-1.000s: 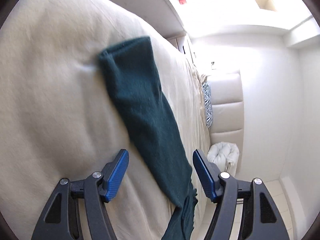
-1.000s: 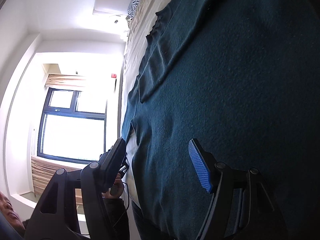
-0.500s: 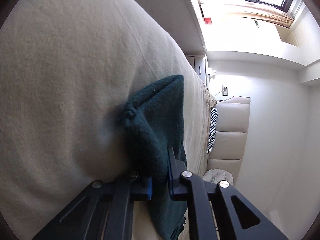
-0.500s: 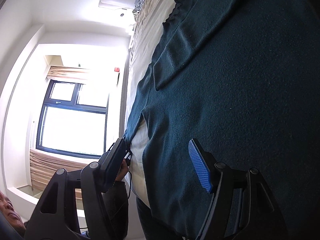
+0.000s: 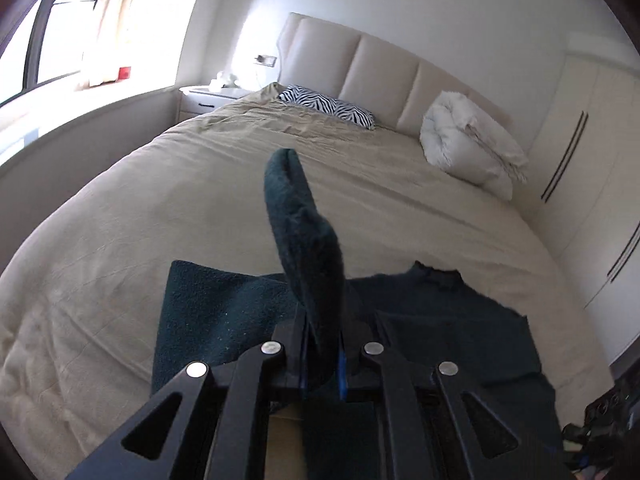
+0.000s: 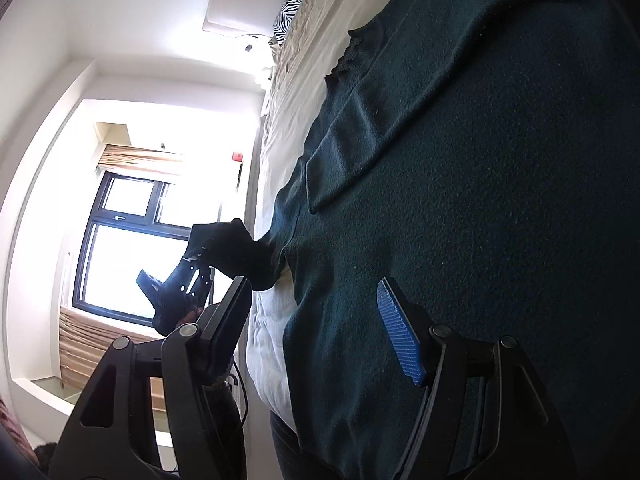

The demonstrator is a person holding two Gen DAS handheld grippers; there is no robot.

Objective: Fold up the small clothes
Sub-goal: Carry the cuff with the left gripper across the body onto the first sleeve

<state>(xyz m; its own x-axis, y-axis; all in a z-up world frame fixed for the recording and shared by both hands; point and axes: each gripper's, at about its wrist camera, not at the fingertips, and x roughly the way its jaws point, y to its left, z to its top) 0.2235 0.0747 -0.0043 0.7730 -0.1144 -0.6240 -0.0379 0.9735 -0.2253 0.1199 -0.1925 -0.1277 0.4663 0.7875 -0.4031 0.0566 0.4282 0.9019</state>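
Note:
A dark green sweater lies spread on the beige bed. My left gripper is shut on the sweater's sleeve, which stands up out of the jaws above the bed. In the right wrist view the sweater fills the right side, with one sleeve folded across the body. My right gripper is open and empty, close over the sweater's lower part. The left gripper shows there too, holding the lifted sleeve off the bed's edge.
A zebra-print pillow and a white rolled duvet lie by the padded headboard. A nightstand stands at the far left, under a window. Wardrobe doors line the right wall.
My left gripper closed on the sleeve, then lifted it and swung round toward the sweater's body. My right gripper stayed open over the sweater, barely moving.

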